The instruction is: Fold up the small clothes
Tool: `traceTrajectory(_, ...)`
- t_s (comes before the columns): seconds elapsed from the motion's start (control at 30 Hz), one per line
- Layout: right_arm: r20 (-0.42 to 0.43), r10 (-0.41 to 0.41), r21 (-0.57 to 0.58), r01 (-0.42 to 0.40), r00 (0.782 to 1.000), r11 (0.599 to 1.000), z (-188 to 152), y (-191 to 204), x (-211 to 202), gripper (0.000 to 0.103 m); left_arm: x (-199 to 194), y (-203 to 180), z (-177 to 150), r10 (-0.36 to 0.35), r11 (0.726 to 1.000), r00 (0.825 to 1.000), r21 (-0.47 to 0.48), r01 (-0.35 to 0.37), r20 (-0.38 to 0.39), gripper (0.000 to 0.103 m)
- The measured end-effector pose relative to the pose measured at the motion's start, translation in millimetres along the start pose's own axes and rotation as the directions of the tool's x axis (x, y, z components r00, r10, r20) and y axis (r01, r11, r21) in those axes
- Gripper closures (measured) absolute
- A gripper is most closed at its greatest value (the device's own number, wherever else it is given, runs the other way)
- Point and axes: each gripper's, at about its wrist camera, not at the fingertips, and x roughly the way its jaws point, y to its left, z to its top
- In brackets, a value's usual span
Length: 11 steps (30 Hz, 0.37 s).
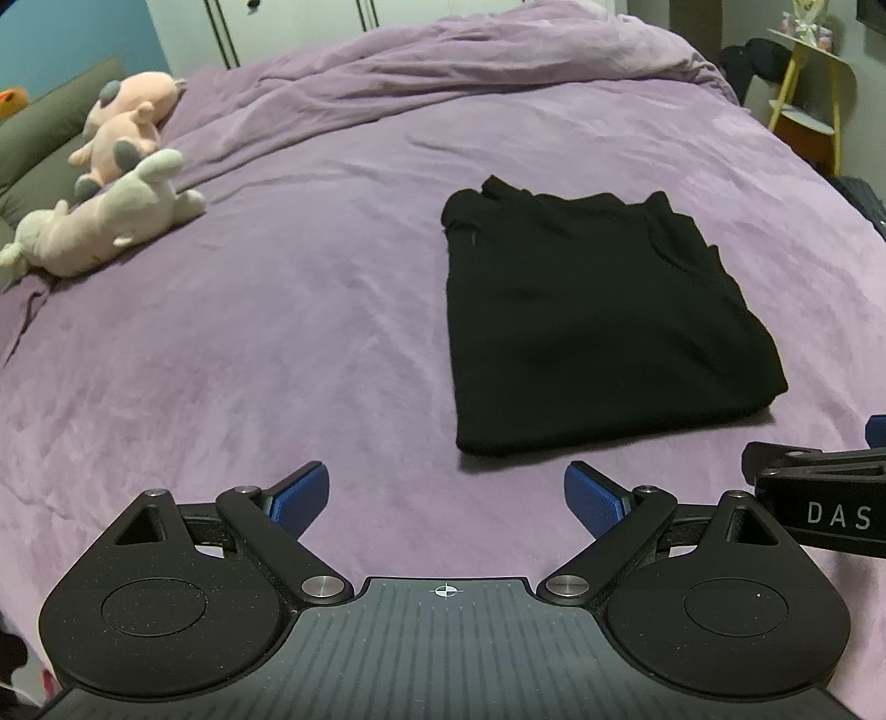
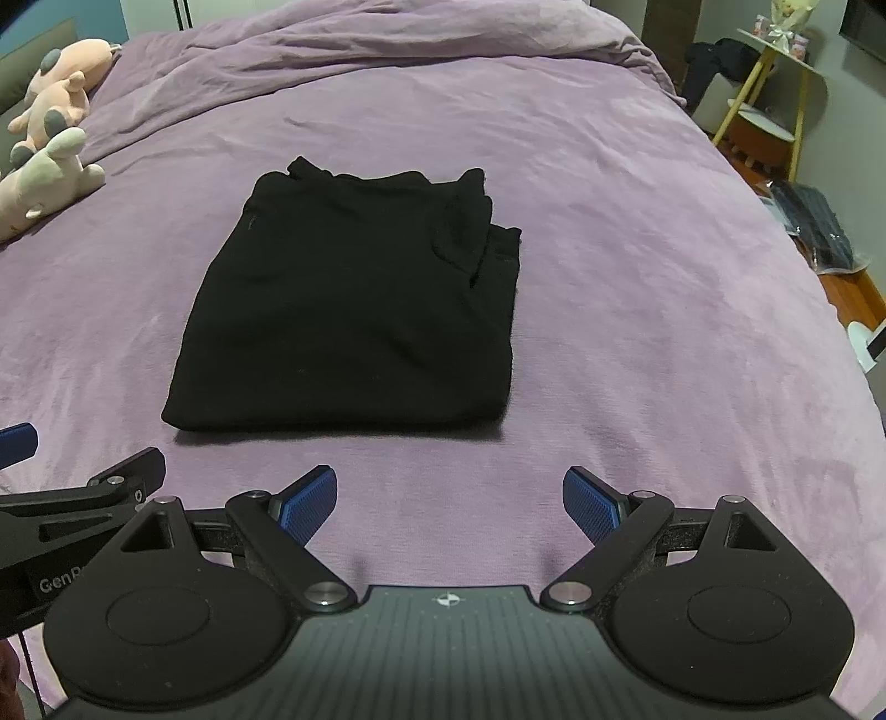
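Observation:
A black garment (image 1: 598, 321) lies folded into a neat rectangle on the purple bedspread (image 1: 310, 332). It also shows in the right wrist view (image 2: 354, 310), near the middle of the bed (image 2: 637, 310). My left gripper (image 1: 446, 498) is open and empty, hovering just short of the garment's near edge and to its left. My right gripper (image 2: 448, 501) is open and empty, just short of the near edge and toward the garment's right. Each gripper shows at the edge of the other's view, the right one (image 1: 819, 493) and the left one (image 2: 66, 498).
Two plush toys (image 1: 111, 183) lie at the bed's left side by a grey cushion (image 1: 33, 149). The duvet is bunched at the far end (image 2: 421, 39). A yellow-legged side table (image 2: 775, 83) and dark items on the floor (image 2: 814, 221) stand right of the bed.

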Motion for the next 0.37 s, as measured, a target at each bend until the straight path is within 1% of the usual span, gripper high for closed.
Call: traceTrajectory(0.37,0.006,-0.009,-0.004,0.009,1.000,1.000,-1.7,-0.6,-1.3,0.014,-0.5,-3.4,-1.2,0.002,1.000,1.000,0.022,-0.002,0.002,0.007)
